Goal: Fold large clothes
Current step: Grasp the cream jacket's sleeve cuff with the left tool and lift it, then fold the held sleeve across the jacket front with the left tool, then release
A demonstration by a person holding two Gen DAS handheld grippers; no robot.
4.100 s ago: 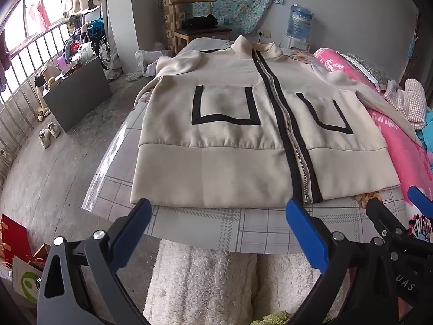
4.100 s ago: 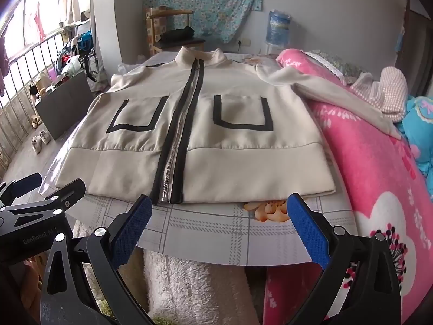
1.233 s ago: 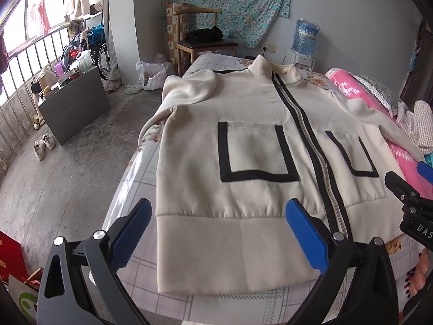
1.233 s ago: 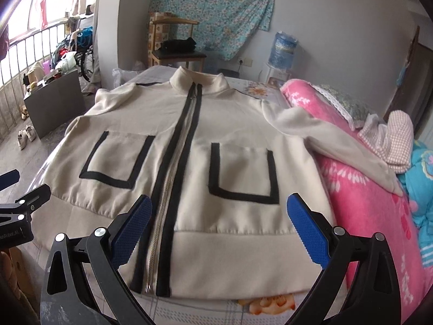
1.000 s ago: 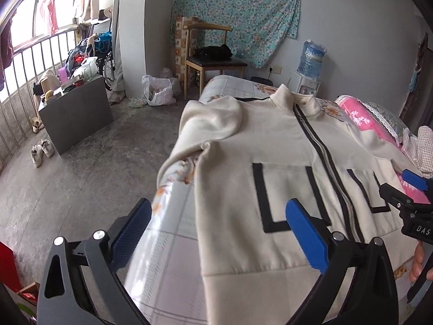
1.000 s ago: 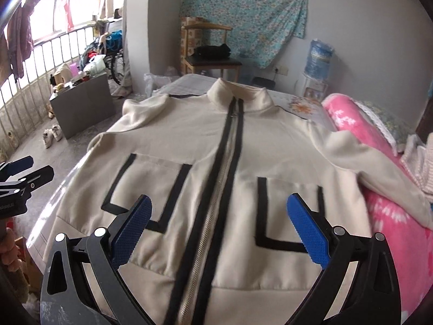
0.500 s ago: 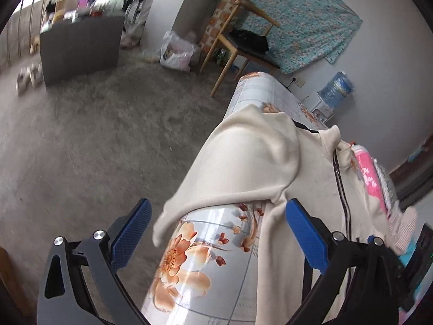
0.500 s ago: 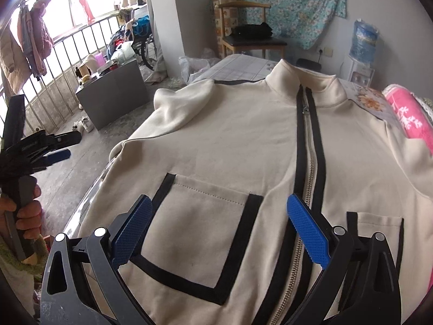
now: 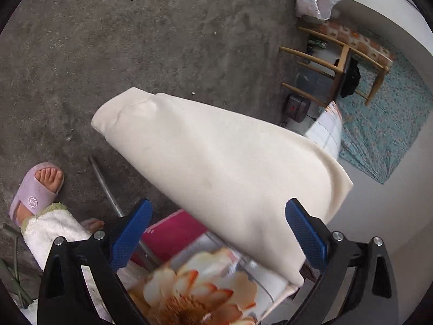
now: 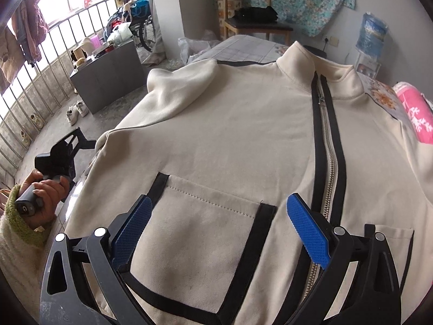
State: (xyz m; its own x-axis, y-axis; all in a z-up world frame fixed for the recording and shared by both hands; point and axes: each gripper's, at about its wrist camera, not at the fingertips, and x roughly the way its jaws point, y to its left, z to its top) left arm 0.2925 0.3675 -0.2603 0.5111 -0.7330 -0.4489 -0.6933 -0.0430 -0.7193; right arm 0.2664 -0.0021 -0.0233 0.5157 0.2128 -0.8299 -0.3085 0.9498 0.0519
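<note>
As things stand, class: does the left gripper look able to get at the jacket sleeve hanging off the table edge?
Probably yes. The left gripper has open jaws pointing down at the cream sleeve, which hangs free over the floor with nothing between them.

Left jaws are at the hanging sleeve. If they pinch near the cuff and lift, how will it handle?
Probably floppy: the sleeve droops off the table edge, so a one-point pinch would let the rest hang. Likely thick, fairly heavy fabric: its folds look rounded and bulky. It is part of the jacket, so lifting may drag the shoulder.
</note>
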